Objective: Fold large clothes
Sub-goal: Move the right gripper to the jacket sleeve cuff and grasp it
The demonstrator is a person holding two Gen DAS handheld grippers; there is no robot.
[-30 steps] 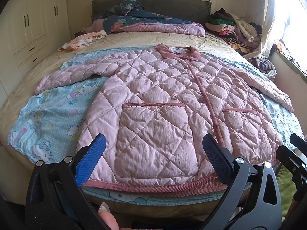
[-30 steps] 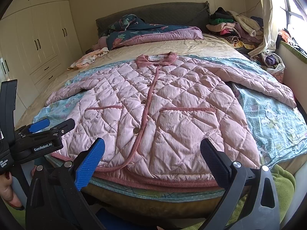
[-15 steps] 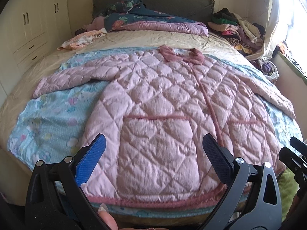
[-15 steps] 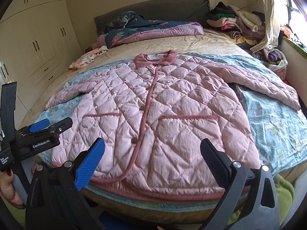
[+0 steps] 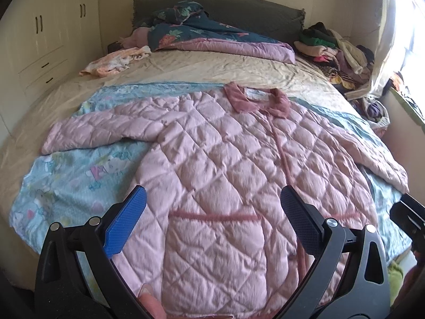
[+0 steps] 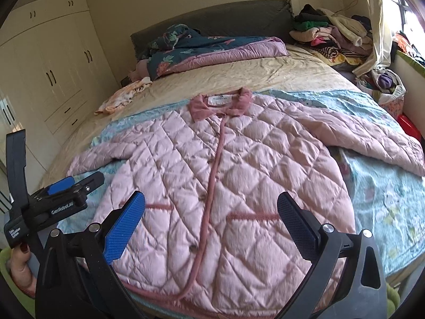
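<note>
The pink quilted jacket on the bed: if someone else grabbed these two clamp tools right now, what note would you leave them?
Left gripper: open, holding nothing, above the jacket's lower left side.
Right gripper: open, holding nothing, above the lower front.
Pink quilted jacket: flat, front up, buttoned, collar toward the headboard, both sleeves spread out, lying on a blue cartoon-print blanket.
Done: jacket is laid out.
Left: every fold. Probably start by bringing a sleeve in across the body.
</note>
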